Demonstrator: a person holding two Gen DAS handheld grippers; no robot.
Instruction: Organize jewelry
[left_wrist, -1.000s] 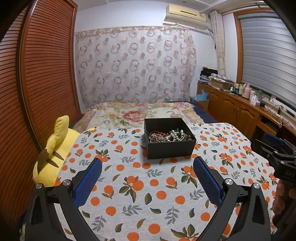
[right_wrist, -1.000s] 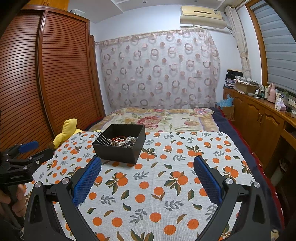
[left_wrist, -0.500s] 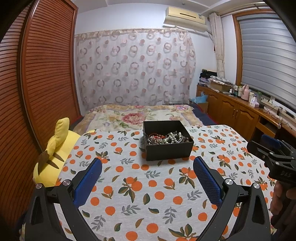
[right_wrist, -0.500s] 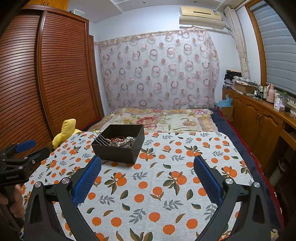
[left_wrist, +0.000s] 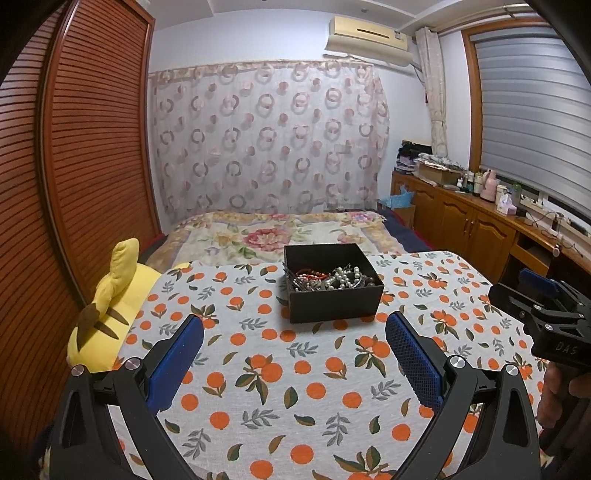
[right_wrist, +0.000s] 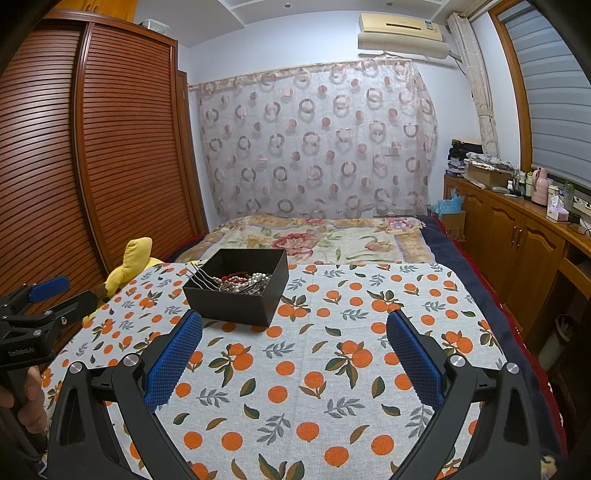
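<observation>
Both my tools — left tool (left_wrist: 293, 345), right tool (right_wrist: 294, 341) — gaped wide, gripping nothing, near the black box (left_wrist: 332, 282) of jewelry (left_wrist: 327, 277) on the desk (left_wrist: 295, 387).

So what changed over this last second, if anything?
Little. In the left wrist view the black open-topped cardboard box of tangled jewelry drifts slightly up-frame, and the right gripper shows further in at the right edge: small shifts of the grippers. Nothing was grasped or released. The left gripper has its jaws wide open, as before; the box is unmoved on the orange-print tablecloth.
</observation>
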